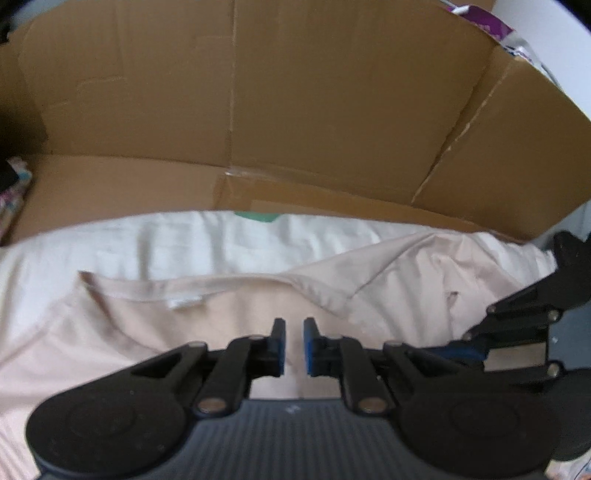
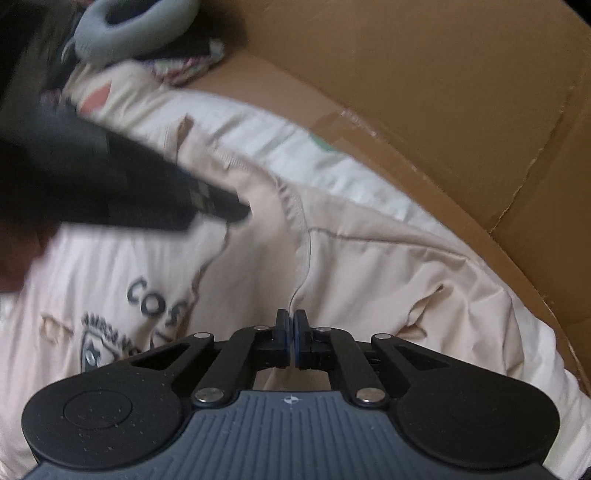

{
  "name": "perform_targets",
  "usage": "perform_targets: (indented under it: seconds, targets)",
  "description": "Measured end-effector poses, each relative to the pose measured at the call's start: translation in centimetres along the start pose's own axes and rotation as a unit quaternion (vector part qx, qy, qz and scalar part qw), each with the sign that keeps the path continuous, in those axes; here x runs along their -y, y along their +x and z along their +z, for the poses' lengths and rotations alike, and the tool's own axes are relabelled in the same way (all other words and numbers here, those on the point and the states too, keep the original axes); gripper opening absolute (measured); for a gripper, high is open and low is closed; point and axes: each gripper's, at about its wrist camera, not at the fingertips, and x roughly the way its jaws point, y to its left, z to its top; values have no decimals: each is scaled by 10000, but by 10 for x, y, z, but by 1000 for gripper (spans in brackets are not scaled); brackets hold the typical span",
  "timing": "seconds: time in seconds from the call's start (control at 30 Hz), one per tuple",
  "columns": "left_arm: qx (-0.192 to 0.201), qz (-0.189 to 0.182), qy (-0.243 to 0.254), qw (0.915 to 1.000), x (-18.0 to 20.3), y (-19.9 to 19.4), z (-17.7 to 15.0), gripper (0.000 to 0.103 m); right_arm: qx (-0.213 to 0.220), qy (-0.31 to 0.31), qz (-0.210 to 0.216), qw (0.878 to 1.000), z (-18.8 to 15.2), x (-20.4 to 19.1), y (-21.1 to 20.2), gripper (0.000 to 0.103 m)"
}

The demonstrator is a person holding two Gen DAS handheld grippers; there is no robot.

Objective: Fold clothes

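Note:
A beige T-shirt (image 1: 229, 325) lies spread on a white sheet (image 1: 110, 243), neckline towards the cardboard. Its dark printed lettering (image 2: 155, 302) shows in the right wrist view. My left gripper (image 1: 294, 347) hovers just over the shirt's chest, open by a narrow gap with nothing between the pads. My right gripper (image 2: 294, 332) is shut on a raised fold of the beige T-shirt (image 2: 369, 258) near a sleeve seam. From the left wrist view the right gripper (image 1: 476, 343) sits close at the right. The left gripper (image 2: 221, 206) appears as a dark blur in the right wrist view.
A tall brown cardboard wall (image 1: 295, 110) stands right behind the sheet and bends around the right side (image 2: 480, 110). A grey ring-shaped cushion (image 2: 136, 26) and patterned fabrics (image 2: 184, 66) lie at the far left end.

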Motion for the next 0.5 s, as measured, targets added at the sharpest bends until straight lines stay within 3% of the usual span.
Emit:
perform_targets:
  seconds: [0.23, 0.5]
  targets:
    - [212, -287, -438, 9984, 10, 12, -6, 18, 390, 762, 340, 9958, 9, 31, -13, 0]
    - [340, -362, -1019, 9936, 5, 26, -7, 26, 368, 781, 503, 9950, 3, 34, -9, 0]
